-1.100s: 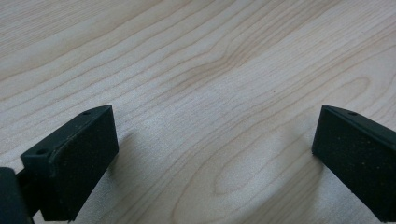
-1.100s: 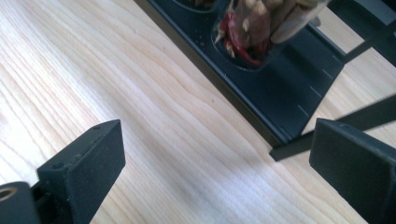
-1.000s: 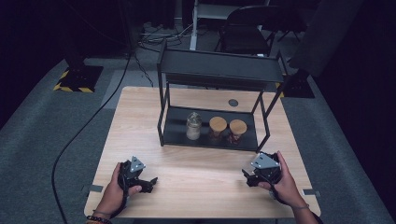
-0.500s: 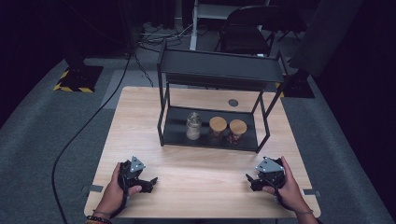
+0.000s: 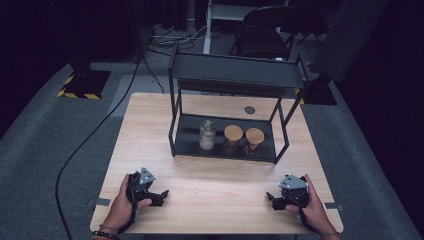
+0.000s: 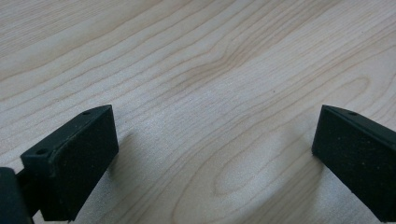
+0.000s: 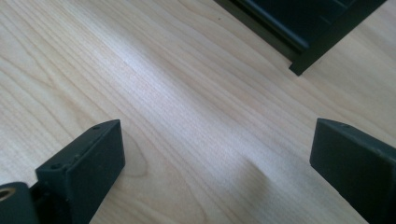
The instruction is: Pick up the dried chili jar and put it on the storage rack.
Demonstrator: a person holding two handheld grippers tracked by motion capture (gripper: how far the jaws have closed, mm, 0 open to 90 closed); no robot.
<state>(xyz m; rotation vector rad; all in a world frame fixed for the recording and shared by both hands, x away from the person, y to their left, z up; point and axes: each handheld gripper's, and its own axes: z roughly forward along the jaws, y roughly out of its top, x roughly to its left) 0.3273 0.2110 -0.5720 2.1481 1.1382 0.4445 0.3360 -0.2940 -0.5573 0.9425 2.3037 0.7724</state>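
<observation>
Right gripper [image 5: 278, 199] has slid back toward the near-right corner of the light wooden table [image 5: 220, 192] and settled low; jaws wide apart, nothing between them. Left gripper [image 5: 156, 195] hasn't budged, jaws also apart and empty over bare wood. Three jars sit untouched on the black metal rack's [image 5: 176, 112] lower shelf: clear glass jar [image 5: 207, 135], two cork-lidded jars [image 5: 233, 136] [image 5: 254, 139], well apart from both grippers. Looks like a parked pose; no reach begun.

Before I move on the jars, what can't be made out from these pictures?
- Contents of the glass jar and two wood-lidded jars: too small in the high view.
- Rack's lower shelf, rear part: hidden by its top shelf, high view.
- Rack base: cut off by the right gripper view's edge; no jars there.
- Dark disc on the table: too small to identify.
</observation>
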